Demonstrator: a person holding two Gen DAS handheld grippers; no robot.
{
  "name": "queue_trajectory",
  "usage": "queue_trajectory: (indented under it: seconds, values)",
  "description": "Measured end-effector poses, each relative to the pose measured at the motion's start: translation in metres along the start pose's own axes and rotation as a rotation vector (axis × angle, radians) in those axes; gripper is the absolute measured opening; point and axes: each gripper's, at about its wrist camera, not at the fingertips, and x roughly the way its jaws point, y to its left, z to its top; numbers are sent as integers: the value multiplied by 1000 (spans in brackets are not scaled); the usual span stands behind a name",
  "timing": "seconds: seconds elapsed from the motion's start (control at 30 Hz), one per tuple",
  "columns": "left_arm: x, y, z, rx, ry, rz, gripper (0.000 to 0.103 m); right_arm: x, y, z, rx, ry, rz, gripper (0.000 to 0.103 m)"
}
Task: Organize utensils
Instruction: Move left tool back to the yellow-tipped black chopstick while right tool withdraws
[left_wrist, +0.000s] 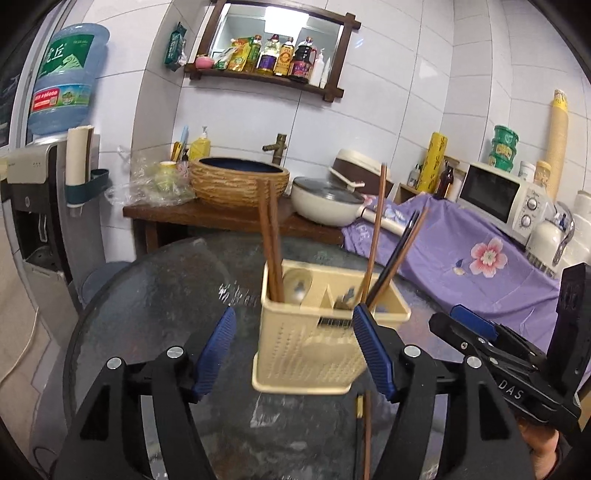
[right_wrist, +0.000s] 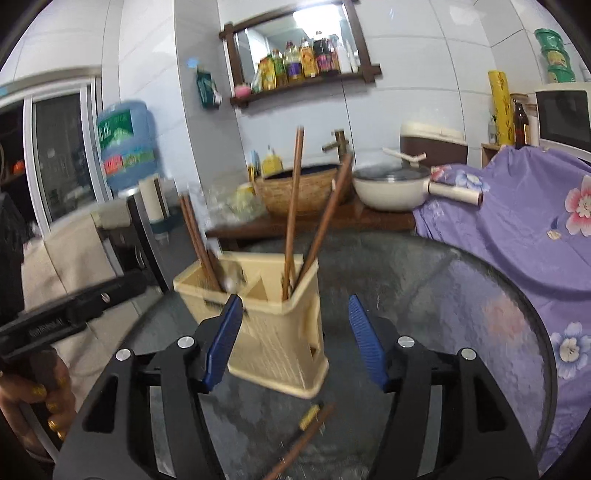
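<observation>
A cream plastic utensil holder (left_wrist: 314, 343) stands on the round glass table (left_wrist: 155, 295). Brown chopsticks (left_wrist: 271, 240) stand in its left compartment beside a metal spoon (left_wrist: 299, 286), and more chopsticks (left_wrist: 376, 236) lean in the right one. Loose chopsticks (left_wrist: 365, 435) lie on the table in front of it. My left gripper (left_wrist: 295, 354) is open and empty, just before the holder. In the right wrist view the holder (right_wrist: 273, 325) stands ahead, loose chopsticks (right_wrist: 303, 439) lie below, and my right gripper (right_wrist: 295, 343) is open and empty.
A purple flowered cloth (left_wrist: 461, 251) covers the counter at the right, with a microwave (left_wrist: 498, 199) on it. A wooden sink stand with a woven basin (left_wrist: 238, 184) and a white pan (left_wrist: 328, 205) is behind the table. A water dispenser (left_wrist: 40, 206) stands at the left.
</observation>
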Motion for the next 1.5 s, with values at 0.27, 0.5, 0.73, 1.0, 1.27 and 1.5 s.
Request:
queue_trajectory:
  seconds: [0.27,0.5,0.73,1.0,1.27,1.5]
  values:
    - [6,23,-63,-34,139,53,68,9,0,-84,-52,206,-21,61]
    - [3,30,-87,-48,177,60,73,13,24,-119,-165,291,-48,66]
    - [1,22,-91,-43,181,50,74,18,37,-140,-309,379,-112,67]
    - [7,10,-98,-22,205,37,75,6,15,-145,-328,406,-143,69]
    - [16,-13,-105,41,244,6,75,-13,-34,-135,-117,406,-140,69]
    - [26,-40,-115,124,297,-39,73,-14,-34,-132,-87,399,-125,69]
